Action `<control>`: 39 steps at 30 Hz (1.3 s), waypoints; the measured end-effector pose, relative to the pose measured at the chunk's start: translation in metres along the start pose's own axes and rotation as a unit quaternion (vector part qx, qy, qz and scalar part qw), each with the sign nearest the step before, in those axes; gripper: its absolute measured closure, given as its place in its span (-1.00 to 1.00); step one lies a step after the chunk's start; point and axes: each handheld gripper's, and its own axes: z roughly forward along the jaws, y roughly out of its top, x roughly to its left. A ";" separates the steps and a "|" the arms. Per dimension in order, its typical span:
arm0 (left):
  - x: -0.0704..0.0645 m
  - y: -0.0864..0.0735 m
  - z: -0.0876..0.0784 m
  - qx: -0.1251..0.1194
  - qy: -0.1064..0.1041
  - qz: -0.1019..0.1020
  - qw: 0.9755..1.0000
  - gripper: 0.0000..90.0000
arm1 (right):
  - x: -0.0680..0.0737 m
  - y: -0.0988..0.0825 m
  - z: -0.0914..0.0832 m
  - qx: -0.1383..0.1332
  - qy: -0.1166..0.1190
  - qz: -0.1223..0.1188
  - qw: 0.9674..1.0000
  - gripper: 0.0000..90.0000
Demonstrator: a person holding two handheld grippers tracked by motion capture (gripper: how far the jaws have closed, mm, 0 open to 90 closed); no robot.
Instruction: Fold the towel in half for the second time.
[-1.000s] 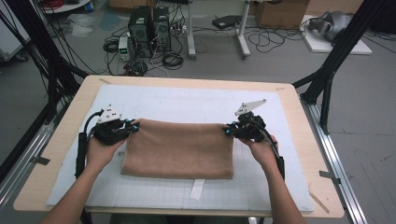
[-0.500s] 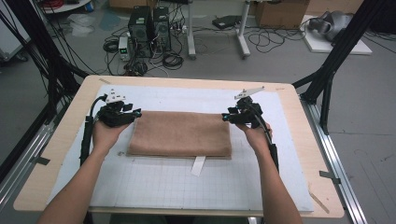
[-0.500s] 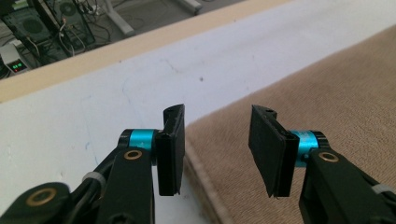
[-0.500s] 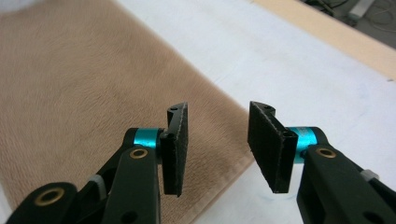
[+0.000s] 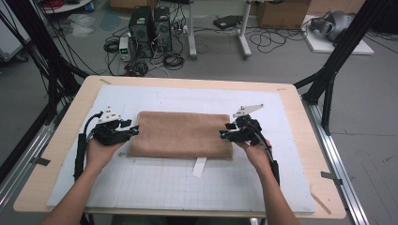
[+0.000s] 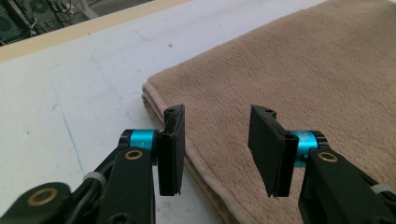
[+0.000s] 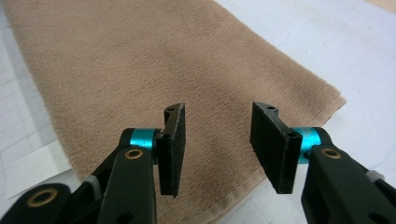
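Lying folded mid-table was the towel (image 5: pixel 180 134); the left gripper (image 5: pixel 133 131) and right gripper (image 5: pixel 224 135) had just been opened, jaws released, nothing clamped. A snagged layer could have been dragged, undoing the fold.

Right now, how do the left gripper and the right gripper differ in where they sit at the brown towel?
The left gripper sits at the left short edge of the brown towel, where the layered folded edges show; the right gripper sits at the right short edge, over a single hemmed edge near a corner. The left points rightward, the right leftward. Both have just been opening: jaws apart, nothing gripped, towel flat on the white mat.
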 end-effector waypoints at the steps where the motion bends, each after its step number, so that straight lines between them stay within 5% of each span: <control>1: 0.000 -0.001 -0.001 0.005 -0.002 0.001 1.000 0.25 | 0.001 -0.002 -0.001 -0.002 0.002 0.001 1.000 0.21; 18: -0.022 0.002 -0.011 -0.002 -0.029 0.030 0.999 0.12 | 0.016 -0.023 -0.013 -0.034 -0.005 0.016 0.999 -0.05; 39: -0.024 -0.021 -0.030 -0.011 -0.040 0.004 0.999 -0.15 | 0.029 -0.028 -0.025 -0.055 -0.012 0.034 0.998 -0.55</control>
